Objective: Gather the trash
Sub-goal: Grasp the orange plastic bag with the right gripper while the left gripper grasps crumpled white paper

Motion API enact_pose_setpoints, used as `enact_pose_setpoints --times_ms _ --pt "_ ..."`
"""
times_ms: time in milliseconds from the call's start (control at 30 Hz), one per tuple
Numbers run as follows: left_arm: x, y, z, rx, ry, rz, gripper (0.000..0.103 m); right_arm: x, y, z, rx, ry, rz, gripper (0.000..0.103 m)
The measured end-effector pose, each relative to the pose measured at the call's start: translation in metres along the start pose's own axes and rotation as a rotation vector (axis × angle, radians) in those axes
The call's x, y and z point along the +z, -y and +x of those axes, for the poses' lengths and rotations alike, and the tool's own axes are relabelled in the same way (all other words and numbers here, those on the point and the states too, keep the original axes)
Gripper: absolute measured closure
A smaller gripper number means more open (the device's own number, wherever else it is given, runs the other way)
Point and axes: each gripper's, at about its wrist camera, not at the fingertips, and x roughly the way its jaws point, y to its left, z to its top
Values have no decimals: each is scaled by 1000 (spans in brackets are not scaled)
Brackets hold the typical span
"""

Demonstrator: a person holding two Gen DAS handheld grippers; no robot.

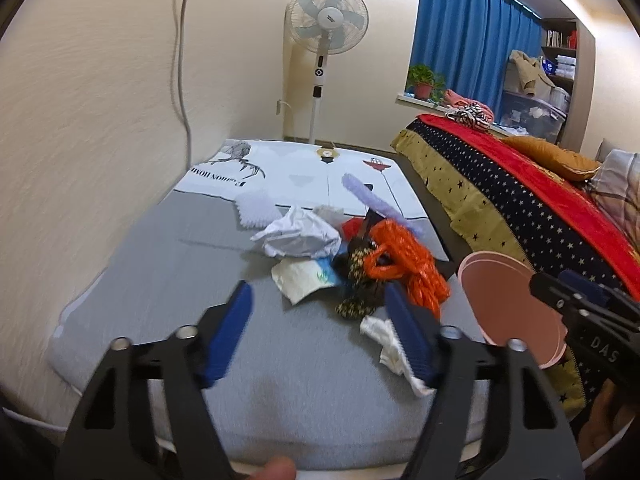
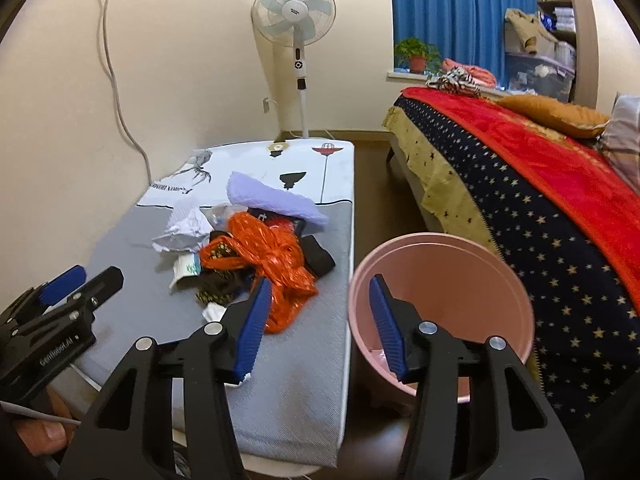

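Note:
A heap of trash lies on a grey mattress [image 1: 180, 272]: an orange plastic bag [image 1: 404, 264] [image 2: 276, 268], crumpled white paper [image 1: 300, 236] [image 2: 184, 232], a printed paper cup [image 1: 308, 276], a dark patterned wrapper [image 1: 356, 304] and a lavender foam piece [image 2: 272, 200]. My left gripper [image 1: 318, 292] is open just short of the heap, with a white tissue [image 1: 380, 332] beside its right finger. My right gripper [image 2: 319, 282] is open too, empty, over the gap between the mattress edge and a pink bin [image 2: 440, 300] [image 1: 504, 300] on the floor.
A standing fan [image 2: 294, 12] is at the far wall. A bed with a star-patterned cover [image 2: 540, 220] and red blanket runs along the right. The wall with a hanging cable [image 1: 180, 60] borders the mattress on the left. A strip of brown floor [image 2: 384, 184] separates mattress and bed.

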Motion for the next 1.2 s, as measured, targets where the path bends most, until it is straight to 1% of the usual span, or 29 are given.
enact_pose_setpoints --times_ms 67,100,133,167,233,367,467,533,633,800,867,1067,1167,1200 --pt "10 -3 5 -5 -16 -5 54 3 0 9 12 -17 15 52" --pt "13 -4 7 -14 -19 -8 57 4 -1 14 18 -24 20 52" --pt "18 -5 10 -22 -23 -7 62 6 -2 19 21 -31 21 52" --pt "22 -7 13 -23 -28 -6 66 7 -3 24 22 -36 22 52" --pt "31 -11 25 -24 -46 -9 70 9 -5 35 33 -50 35 52" --pt "47 -18 53 -14 -64 -15 71 13 -11 58 48 -70 49 52" --pt "51 -24 73 5 -76 -19 71 11 -16 78 65 -100 55 51" --pt "48 -28 89 9 -96 -28 69 7 -20 90 76 -127 51 50" --pt "41 -34 107 14 -128 -72 48 -1 -22 108 88 -177 52 46" --pt "33 -43 131 7 -171 -132 45 -9 -20 127 100 -231 72 43" --pt "32 -44 138 -3 -180 -143 42 -11 -20 131 103 -239 77 42" --pt "34 -43 153 -35 -196 -168 40 -14 -25 141 115 -264 55 42" --pt "33 -43 157 -41 -204 -168 41 -14 -27 144 112 -272 43 45" --pt "32 -42 158 -44 -206 -167 42 -14 -28 144 114 -272 38 49"
